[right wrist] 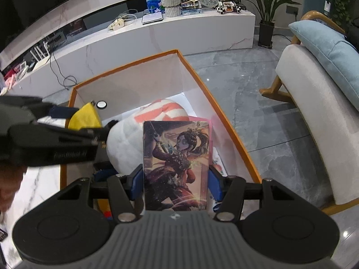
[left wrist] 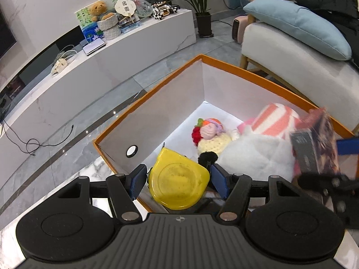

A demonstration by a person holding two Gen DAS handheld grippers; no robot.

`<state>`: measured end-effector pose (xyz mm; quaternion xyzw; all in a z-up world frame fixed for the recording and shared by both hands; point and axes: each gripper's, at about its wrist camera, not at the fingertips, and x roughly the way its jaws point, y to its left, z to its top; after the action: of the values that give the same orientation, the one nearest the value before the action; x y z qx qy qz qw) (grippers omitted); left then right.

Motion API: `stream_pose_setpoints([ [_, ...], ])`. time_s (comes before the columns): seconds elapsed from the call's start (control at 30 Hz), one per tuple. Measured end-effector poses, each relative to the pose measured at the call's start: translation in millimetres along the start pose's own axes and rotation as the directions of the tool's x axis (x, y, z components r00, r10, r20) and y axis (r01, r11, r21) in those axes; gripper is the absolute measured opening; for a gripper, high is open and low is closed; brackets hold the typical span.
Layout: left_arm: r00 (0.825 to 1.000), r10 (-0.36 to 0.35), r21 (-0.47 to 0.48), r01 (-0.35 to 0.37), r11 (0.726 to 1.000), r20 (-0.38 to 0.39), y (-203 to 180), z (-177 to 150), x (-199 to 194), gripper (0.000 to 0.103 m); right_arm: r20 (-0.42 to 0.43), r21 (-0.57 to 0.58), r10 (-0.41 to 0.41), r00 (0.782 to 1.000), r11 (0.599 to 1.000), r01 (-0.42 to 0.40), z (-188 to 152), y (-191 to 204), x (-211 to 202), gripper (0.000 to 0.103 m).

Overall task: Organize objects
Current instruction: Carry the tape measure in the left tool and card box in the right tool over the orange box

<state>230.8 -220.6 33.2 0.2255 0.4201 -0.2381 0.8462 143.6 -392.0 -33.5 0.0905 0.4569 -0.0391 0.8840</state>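
Note:
My left gripper (left wrist: 178, 180) is shut on a yellow tape measure (left wrist: 178, 182) and holds it over the near corner of the orange-rimmed white box (left wrist: 145, 94). My right gripper (right wrist: 176, 182) is shut on an illustrated card box (right wrist: 177, 165) and holds it over the same box (right wrist: 125, 63); it shows blurred in the left wrist view (left wrist: 314, 143). Inside lie a crocheted doll (left wrist: 212, 135), a white fluffy plush (left wrist: 253, 154) and a pink-striped plush (left wrist: 278, 118). The left gripper with the tape measure (right wrist: 85, 116) shows at the left of the right wrist view.
The box stands on a marble table (left wrist: 89, 172). A white TV bench (left wrist: 112, 51) with a teddy bear, a fan and cables runs behind it. An armchair (right wrist: 314, 103) with a blue cushion stands to the right. A potted plant (left wrist: 203, 20) is beyond on the grey floor.

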Motion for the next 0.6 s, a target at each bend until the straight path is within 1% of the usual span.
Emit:
stream_pose_setpoints([
  [0.13, 1.000, 0.026, 0.006, -0.026, 1.000, 0.006, -1.4, 5.4, 3.5, 0.073, -0.012, -0.041, -0.019, 1.000, 0.999, 0.018, -1.7, 5.7, 5.8, 0.060],
  [0.43, 0.997, 0.081, 0.016, -0.081, 0.997, 0.014, -0.5, 12.3, 13.1, 0.073, -0.038, -0.061, -0.016, 0.999, 0.998, 0.014, -0.9, 18.3, 22.2, 0.060],
  [0.53, 0.994, 0.109, 0.034, -0.108, 0.994, -0.003, -0.1, 13.3, 19.7, 0.073, -0.044, -0.078, -0.012, 0.999, 0.997, 0.008, -3.0, 24.0, 23.9, 0.060],
  [0.6, 0.994, 0.108, 0.024, -0.108, 0.994, -0.009, 2.7, 14.2, 23.4, 0.073, -0.045, -0.085, -0.013, 0.999, 0.996, 0.009, -4.9, 26.6, 24.9, 0.060],
])
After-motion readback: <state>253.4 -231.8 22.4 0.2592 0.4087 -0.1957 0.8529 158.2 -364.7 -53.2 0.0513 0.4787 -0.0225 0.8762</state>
